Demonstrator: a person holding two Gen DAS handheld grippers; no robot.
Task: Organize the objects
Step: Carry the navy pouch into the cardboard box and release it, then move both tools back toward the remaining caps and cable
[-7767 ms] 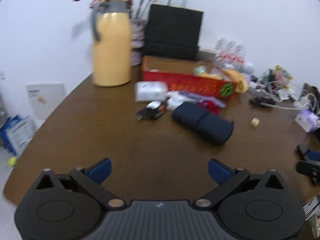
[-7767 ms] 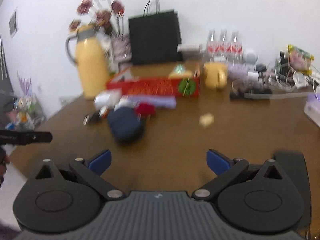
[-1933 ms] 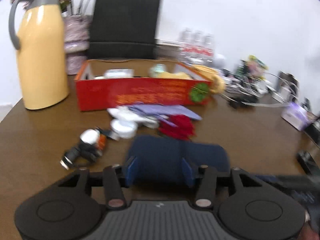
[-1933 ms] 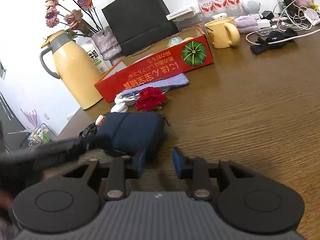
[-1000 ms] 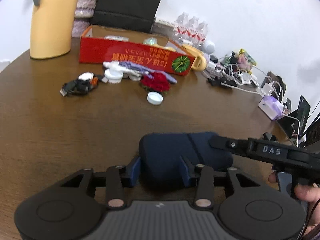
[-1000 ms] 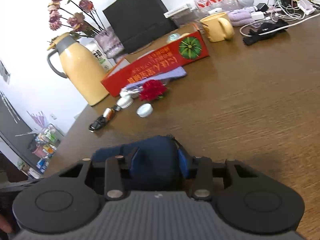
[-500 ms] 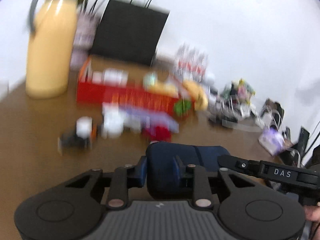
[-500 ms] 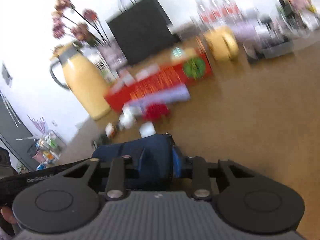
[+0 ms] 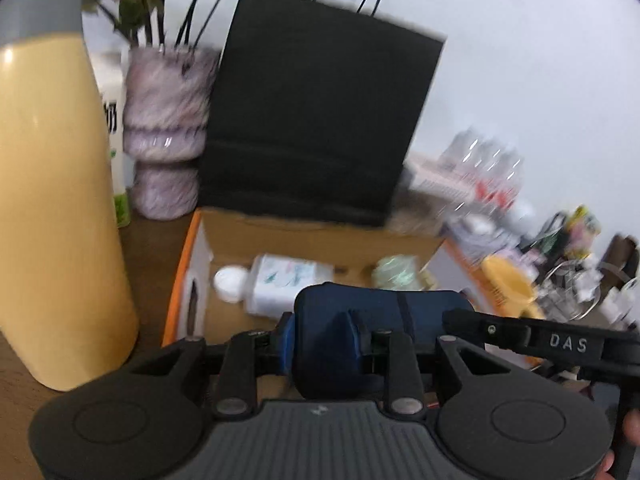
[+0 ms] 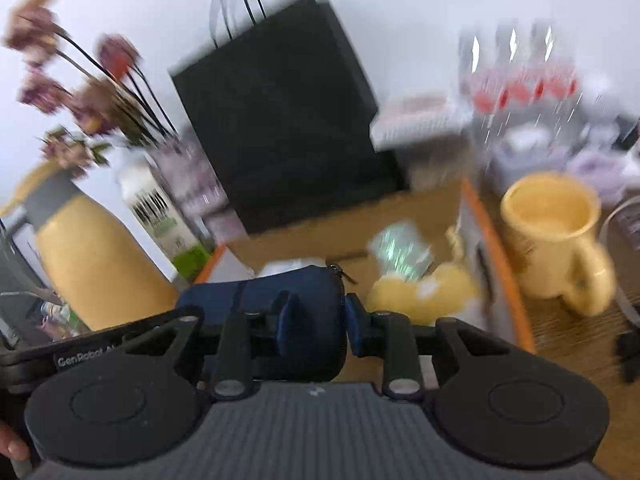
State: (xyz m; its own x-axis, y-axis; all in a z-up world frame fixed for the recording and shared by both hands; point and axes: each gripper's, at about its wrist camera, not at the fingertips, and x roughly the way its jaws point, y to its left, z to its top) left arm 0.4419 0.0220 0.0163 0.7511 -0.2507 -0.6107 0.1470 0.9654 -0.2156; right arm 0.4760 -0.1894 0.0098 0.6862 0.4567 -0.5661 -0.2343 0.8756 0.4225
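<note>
A dark blue zippered pouch hangs in the air over the open cardboard box. My left gripper is shut on the pouch's left end. My right gripper is shut on the right end of the pouch, by the zipper. The right gripper's arm crosses the left wrist view at the right. Inside the box lie a white bottle, a greenish packet and a yellow item. Both views are blurred by motion.
A tall yellow thermos stands left of the box. A fuzzy vase with flowers and a black paper bag stand behind it. A yellow mug sits right of the box. Water bottles line the wall.
Both grippers have carried the pouch forward from the open tabletop, over the small items, to above the box. The box, bag and thermos now look much closer.
</note>
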